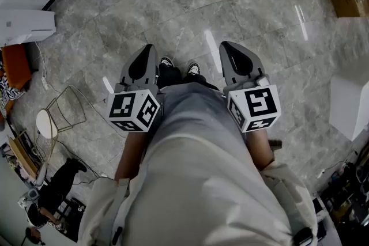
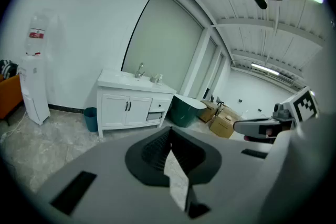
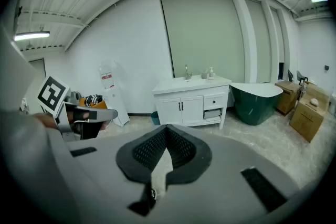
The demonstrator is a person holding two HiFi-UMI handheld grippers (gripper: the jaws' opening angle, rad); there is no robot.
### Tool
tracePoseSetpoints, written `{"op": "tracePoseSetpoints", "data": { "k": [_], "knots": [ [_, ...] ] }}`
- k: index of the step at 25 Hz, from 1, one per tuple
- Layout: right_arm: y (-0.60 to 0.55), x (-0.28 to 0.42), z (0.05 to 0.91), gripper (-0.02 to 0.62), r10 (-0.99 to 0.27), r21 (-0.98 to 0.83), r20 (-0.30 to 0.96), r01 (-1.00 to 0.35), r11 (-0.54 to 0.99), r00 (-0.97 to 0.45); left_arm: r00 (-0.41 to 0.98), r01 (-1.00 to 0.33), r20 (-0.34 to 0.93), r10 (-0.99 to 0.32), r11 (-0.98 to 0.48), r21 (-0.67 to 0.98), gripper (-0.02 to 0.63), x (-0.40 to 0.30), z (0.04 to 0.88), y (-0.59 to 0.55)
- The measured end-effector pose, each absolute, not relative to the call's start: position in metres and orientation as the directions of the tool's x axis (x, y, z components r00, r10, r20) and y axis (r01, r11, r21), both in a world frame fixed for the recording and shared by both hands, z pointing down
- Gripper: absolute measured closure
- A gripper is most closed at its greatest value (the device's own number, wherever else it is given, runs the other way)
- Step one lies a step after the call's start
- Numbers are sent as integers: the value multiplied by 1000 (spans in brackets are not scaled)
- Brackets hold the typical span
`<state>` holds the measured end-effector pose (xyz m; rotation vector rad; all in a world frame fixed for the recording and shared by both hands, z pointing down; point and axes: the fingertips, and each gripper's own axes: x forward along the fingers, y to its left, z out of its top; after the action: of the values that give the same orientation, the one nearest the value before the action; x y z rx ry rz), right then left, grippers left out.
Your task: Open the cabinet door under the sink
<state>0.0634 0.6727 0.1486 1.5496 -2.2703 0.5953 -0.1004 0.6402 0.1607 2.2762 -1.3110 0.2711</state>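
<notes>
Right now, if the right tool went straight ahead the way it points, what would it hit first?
Probably the white sink cabinet, near its doors. Between it and the right tool only floor shows, though depth is hard to judge.

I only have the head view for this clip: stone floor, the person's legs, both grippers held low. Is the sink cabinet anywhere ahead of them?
Observer: Yes. The right gripper view shows the white sink cabinet against the far wall, well across the floor from the right claw.
Operator: Are its doors open yet?
Observer: No. In the left gripper view both doors sit shut, their dark handles side by side at the middle.
Operator: Is either claw holding something?
Observer: No. The left claw and the right claw each have their tips together with nothing between them.
</notes>
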Motion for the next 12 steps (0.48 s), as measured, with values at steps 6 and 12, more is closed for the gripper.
{"op": "tracePoseSetpoints", "data": {
  "k": [6, 12],
  "knots": [
    [683, 64, 150, 586, -794, -164, 479, -927, 338, -374, 511, -858, 407, -757, -418, 300, 607, -97, 164, 658],
    [697, 81, 153, 586, -822, -257, 444, -929, 265, -358, 521, -851, 411, -748, -422, 312, 607, -89, 169, 672]
  ]
}}
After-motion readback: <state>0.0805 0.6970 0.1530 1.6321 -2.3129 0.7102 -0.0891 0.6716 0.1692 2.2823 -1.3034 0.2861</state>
